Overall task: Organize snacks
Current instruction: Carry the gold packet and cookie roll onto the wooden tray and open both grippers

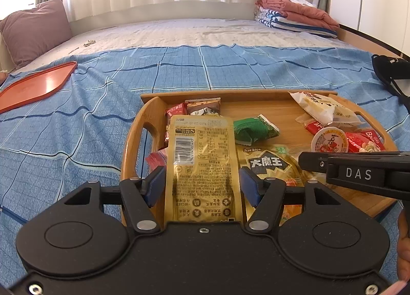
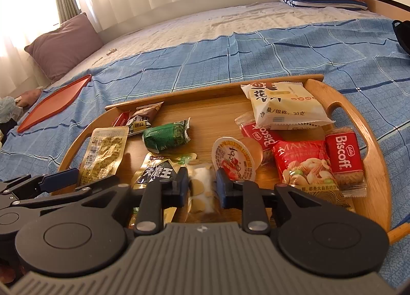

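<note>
On the blue checked bedspread (image 1: 77,120) sits the wooden tray (image 2: 369,126) carrying the snacks, with an orange tray (image 1: 36,87) well apart at the far left. Left gripper (image 1: 201,187): jaws parted either side of the gold foil pouch (image 1: 201,156); no pad visibly presses it. Right gripper (image 2: 201,187): jaws released around a clear packet of round crackers (image 2: 201,187), with gaps on both sides. Both packets rest in the tray. Judged step: setting down and arranging packets. The next move likely calls for drawing each gripper clear without dragging its packet, then selecting another snack, such as the green wrapped snack (image 2: 166,135).
</note>
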Motion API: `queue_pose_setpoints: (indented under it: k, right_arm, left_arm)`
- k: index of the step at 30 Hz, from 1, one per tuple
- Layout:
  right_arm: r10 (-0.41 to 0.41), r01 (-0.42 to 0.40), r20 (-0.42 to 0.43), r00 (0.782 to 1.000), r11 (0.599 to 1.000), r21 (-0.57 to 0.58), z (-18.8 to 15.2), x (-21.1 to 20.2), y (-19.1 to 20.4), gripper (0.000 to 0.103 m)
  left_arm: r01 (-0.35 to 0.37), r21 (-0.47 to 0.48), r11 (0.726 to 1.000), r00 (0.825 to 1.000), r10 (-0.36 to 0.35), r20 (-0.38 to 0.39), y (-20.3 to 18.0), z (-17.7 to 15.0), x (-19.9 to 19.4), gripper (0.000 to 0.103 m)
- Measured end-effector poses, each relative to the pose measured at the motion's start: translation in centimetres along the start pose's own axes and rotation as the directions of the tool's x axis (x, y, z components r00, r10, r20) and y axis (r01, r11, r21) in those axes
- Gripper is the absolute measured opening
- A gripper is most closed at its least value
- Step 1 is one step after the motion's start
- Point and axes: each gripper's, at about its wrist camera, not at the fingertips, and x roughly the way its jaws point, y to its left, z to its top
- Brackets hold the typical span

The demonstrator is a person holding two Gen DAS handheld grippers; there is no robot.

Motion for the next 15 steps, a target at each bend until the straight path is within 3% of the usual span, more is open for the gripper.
queue_pose_setpoints:
  k: [6, 15]
  right_arm:
    - [0.022, -0.021, 0.01, 1.0, 1.0, -0.013, -0.3, -0.9, -0.2, 0.059]
    - [0.026, -0.022, 0.044, 0.999, 0.997, -0.076, -0.4, -3.9, -0.2, 0.071]
  left_arm:
    - [0.02, -0.022, 1.0, 1.0, -0.02, 0.024, 0.3, 0.1, -1.1, 0.081]
    - [0.027, 0.009, 1.0, 0.999, -0.028, 0.046, 0.2, 0.3, -3.3, 0.089]
